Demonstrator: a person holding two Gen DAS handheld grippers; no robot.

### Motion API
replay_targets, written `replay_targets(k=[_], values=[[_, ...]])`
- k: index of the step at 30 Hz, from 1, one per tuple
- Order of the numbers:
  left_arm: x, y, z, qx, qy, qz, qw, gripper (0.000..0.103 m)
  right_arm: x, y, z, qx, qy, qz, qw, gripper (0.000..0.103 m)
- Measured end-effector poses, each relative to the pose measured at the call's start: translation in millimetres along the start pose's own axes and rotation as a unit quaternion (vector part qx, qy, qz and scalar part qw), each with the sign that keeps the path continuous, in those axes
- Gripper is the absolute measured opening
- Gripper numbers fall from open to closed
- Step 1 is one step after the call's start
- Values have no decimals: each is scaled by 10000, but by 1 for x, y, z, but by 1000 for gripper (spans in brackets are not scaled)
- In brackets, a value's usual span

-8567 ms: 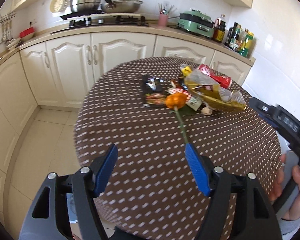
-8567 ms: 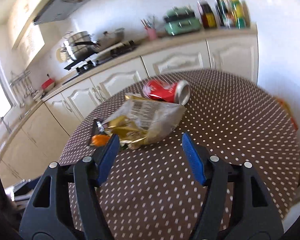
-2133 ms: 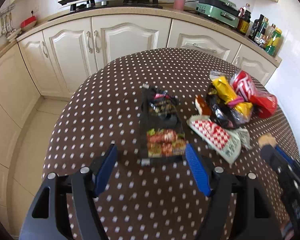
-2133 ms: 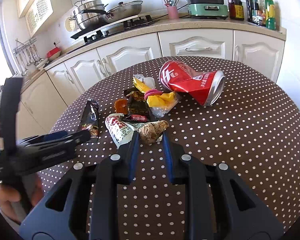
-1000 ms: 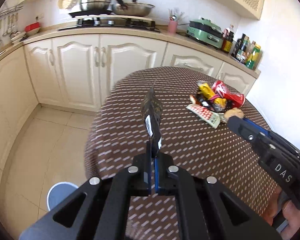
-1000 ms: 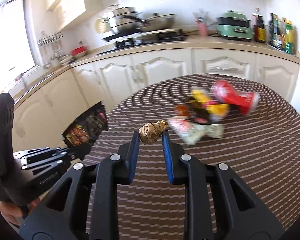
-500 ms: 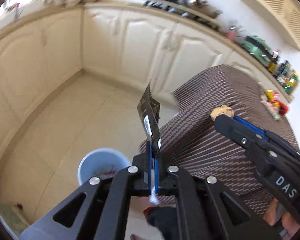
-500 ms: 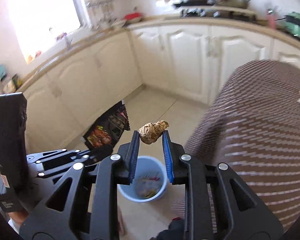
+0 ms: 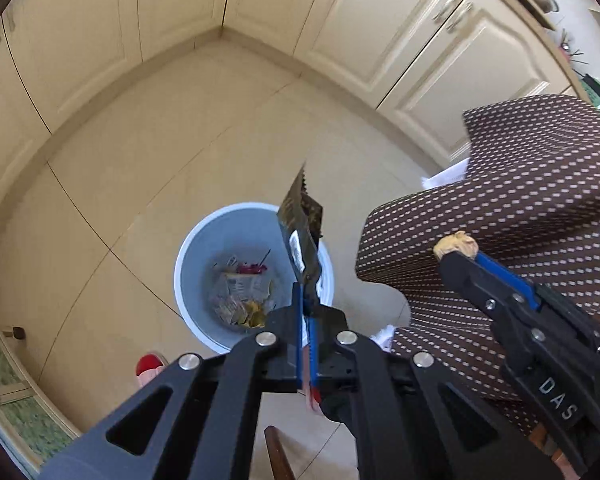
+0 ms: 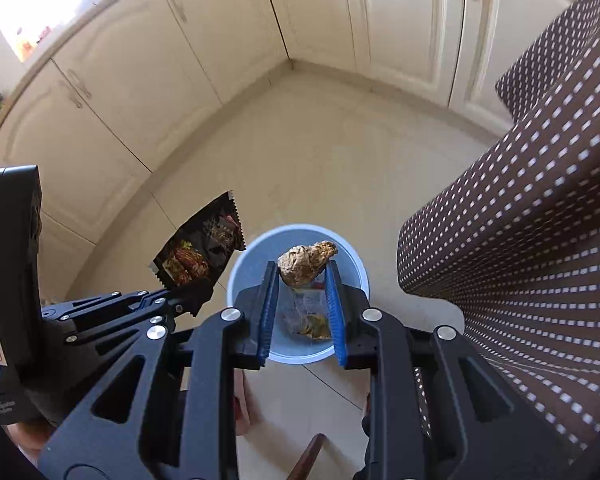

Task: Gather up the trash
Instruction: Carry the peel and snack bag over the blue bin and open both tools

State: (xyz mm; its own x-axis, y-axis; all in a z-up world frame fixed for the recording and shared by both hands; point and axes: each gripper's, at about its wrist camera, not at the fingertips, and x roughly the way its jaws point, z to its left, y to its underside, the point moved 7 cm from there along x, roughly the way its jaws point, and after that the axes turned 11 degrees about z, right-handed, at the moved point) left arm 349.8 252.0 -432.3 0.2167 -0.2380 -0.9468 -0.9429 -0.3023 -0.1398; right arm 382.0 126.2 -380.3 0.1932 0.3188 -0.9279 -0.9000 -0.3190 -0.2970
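Note:
My left gripper (image 9: 307, 300) is shut on a black snack wrapper (image 9: 300, 232) and holds it upright over the rim of a pale blue trash bin (image 9: 192, 248) on the floor. The wrapper also shows in the right wrist view (image 10: 198, 252). My right gripper (image 10: 302, 276) is shut on a crumpled brown paper wad (image 10: 306, 262), directly above the bin (image 10: 356, 264). The wad also shows in the left wrist view (image 9: 456, 244). The bin holds several wrappers and scraps.
The round table with a brown dotted cloth (image 9: 520, 200) hangs to the right of the bin (image 10: 540, 240). Cream cabinets (image 9: 340, 20) line the walls around a beige tiled floor (image 9: 140, 152). A green mat (image 9: 8, 392) lies at the lower left.
Both grippers have swung down from the table side to over the bin, which is now closer and larger. Each still holds its item.

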Motion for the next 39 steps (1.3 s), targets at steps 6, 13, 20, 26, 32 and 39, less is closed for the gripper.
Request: replay_targets(k=[6, 13, 20, 26, 32, 39], values=[[26, -11, 7, 8, 51, 192, 9998, 16, 30, -3, -7, 137, -21, 233, 9996, 24], [35, -6, 16, -9, -218, 261, 9994, 35, 58, -8, -3, 172, -90, 412, 9990, 24], [37, -4, 27, -207, -222, 302, 9991, 35, 69, -3, -2, 180, -115, 503, 9985, 24], [39, -6, 28, -318, -174, 316, 9988, 36, 78, -5, 4, 176, -130, 549, 9983, 24], [35, -7, 35, -412, -106, 291, 9987, 36, 87, -8, 6, 178, -169, 557, 9981, 25], [30, -6, 38, -458, -49, 252, 9986, 38, 92, -10, 13, 154, -162, 550, 9982, 25]])
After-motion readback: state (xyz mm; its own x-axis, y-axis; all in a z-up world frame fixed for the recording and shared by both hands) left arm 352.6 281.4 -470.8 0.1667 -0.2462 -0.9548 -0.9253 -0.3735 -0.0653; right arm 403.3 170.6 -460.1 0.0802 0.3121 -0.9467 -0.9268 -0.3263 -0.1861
